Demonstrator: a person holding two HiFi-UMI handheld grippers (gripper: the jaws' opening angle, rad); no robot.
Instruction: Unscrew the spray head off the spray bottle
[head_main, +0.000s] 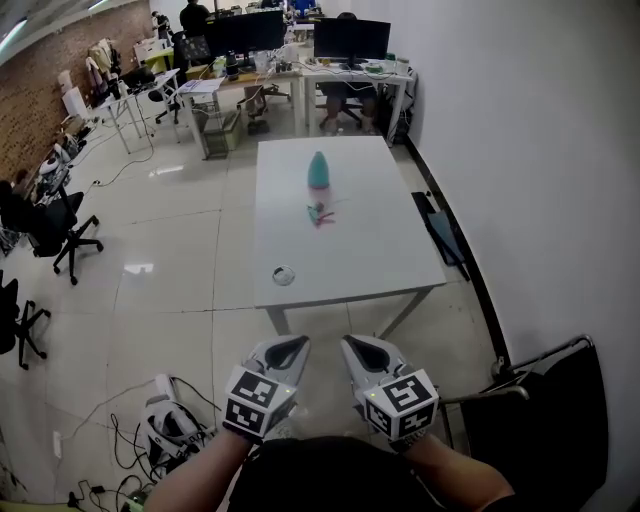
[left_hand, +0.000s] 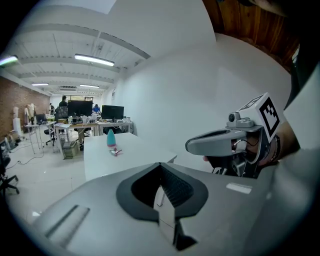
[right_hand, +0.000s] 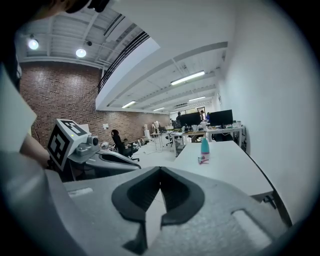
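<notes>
Pressed together, left tool (head_main: 285, 350) and right tool (head_main: 364, 350) are held short of the surface (head_main: 350, 270); one bottle (head_main: 318, 171) is stood there.

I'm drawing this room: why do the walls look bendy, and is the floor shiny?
Left gripper view and right gripper view: the wide lens bends the walls and blackens the corners. Head view: yes, the floor mirrors bright glare patches.
</notes>
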